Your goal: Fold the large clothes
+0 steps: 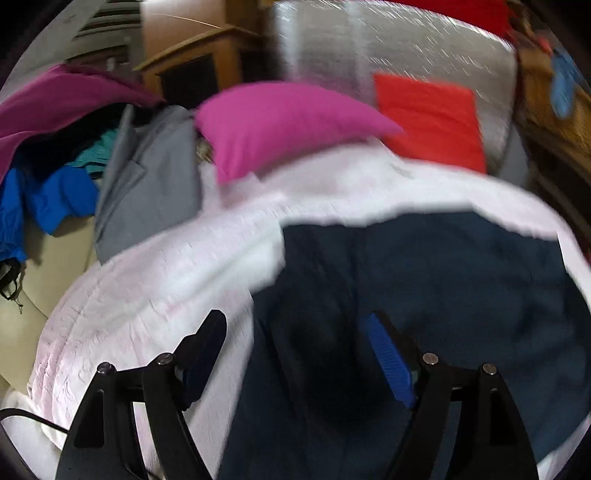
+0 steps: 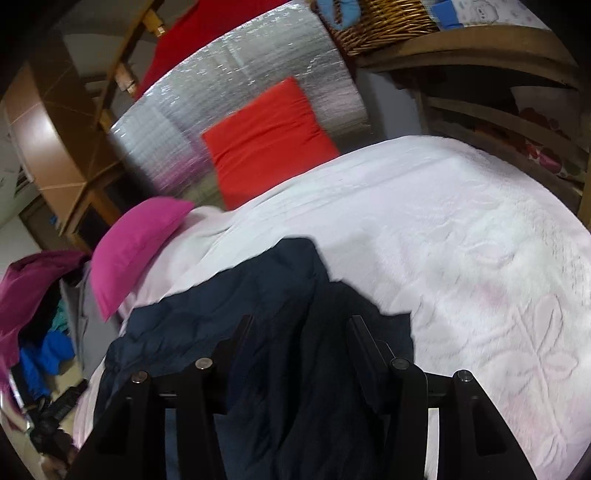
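Two views show one dark navy garment (image 1: 424,295) spread on a pale pink-white bedspread (image 1: 147,288).

From the left wrist, the left gripper (image 1: 295,354) stands wide, its blue-padded fingers (image 1: 388,358) apart with nothing between them. The navy cloth lies under and ahead of the right finger and the gap, while the left finger sits over bare bedspread, at the garment's edge. Beyond the tips rests a magenta pillow (image 1: 280,125), and to its right a red cushion (image 1: 432,118) against a silver quilted panel (image 1: 388,48). Far left of the fingers, a heap of clothes (image 1: 55,166) in grey, blue and purple.

From the right wrist, the right gripper (image 2: 301,332) is also spread wide, holding nothing. Navy fabric fills the gap and runs ahead and leftward; bedspread stretches off to the right. A wicker basket (image 2: 384,26) sits far ahead, upper right.
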{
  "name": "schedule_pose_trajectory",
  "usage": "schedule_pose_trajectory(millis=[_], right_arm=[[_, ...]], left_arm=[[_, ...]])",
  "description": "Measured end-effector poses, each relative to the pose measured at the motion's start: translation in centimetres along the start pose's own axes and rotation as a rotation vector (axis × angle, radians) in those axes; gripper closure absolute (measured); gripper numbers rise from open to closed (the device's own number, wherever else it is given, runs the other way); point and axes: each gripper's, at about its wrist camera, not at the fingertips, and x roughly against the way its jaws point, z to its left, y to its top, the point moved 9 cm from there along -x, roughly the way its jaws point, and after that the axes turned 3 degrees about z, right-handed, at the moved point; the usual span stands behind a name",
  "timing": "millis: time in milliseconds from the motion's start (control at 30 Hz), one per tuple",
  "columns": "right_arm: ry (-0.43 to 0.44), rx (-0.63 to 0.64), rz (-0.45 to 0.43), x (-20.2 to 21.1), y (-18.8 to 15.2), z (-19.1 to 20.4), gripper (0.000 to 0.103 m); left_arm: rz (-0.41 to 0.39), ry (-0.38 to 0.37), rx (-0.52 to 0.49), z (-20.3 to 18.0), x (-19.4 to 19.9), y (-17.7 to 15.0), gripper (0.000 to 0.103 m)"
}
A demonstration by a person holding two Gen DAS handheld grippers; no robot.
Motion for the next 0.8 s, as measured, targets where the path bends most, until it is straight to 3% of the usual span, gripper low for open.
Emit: schedule_pose_trajectory(millis=[267, 433, 667, 800], right_arm=[[0.019, 0.061, 0.116, 1.2, -5.7, 2.0, 0.048], [-0.054, 0.059, 0.210, 0.3, -9.1, 0.6, 0.049], [-0.018, 0.048, 0.187, 2.6, -9.7, 0.2, 0.048], [-0.027, 0.031, 0.124, 5.2, -9.3, -1.0, 0.046]], left_arm=[[0.080, 0.000, -0.009, -0.4, 1.6, -5.4, 0.024], [0.099, 0.002, 0.020, 0.3, 1.1, -6.8, 0.018], [0.063, 0.042, 0.010, 0.9, 2.7, -7.4, 0.017], [0.026, 0.054, 0.014, 1.8, 4.2, -7.7, 0.017]])
